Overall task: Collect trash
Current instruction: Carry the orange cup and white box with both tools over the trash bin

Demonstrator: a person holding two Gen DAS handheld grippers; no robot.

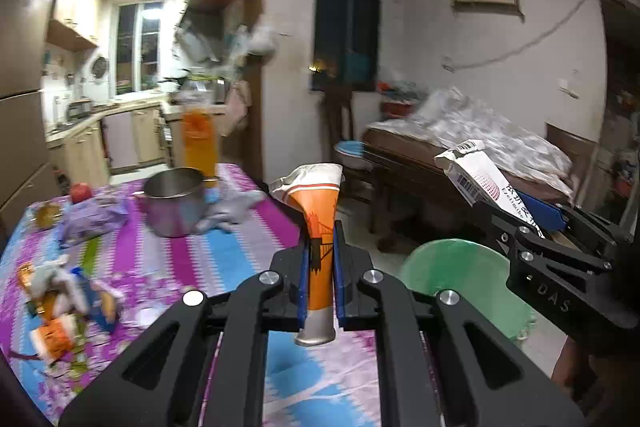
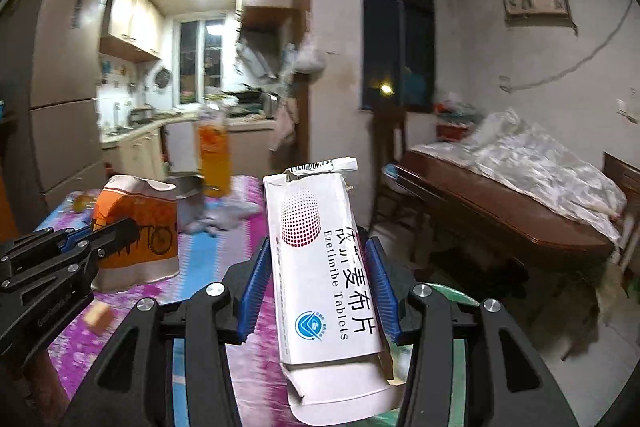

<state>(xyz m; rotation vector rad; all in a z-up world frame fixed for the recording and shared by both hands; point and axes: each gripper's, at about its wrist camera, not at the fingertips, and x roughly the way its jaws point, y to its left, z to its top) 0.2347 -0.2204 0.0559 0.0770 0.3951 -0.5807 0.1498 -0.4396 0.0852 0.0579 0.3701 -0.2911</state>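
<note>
The orange wrapper (image 1: 319, 227) stands up between the two fingers of the left gripper (image 1: 320, 263). The fingers are squeezed tight on its thin middle. Its crumpled white top pokes out past the fingertips, and its silver bottom hangs down behind them. In the right view, the same orange wrapper (image 2: 136, 227) shows its wide side, with a bike picture on it.

The white pill box (image 2: 324, 267) sits between the fingers of the right gripper (image 2: 320, 283). The blue pads (image 2: 256, 287) press on both of its long sides, so the fingers are holding it. Its torn top flap sticks up past the fingertips, and its open bottom end hangs below them. In the left view, the pill box (image 1: 476, 175) pokes up and to the left out of the right gripper (image 1: 516, 215).

Under both grippers is a table with a pink and blue cloth (image 1: 224, 255). Farther out past the left fingers sit a metal pot (image 1: 174, 203), an orange bottle (image 1: 199, 139) and more wrappers (image 1: 64, 303). A green bin (image 1: 460, 275) sits low between the two grippers.
</note>
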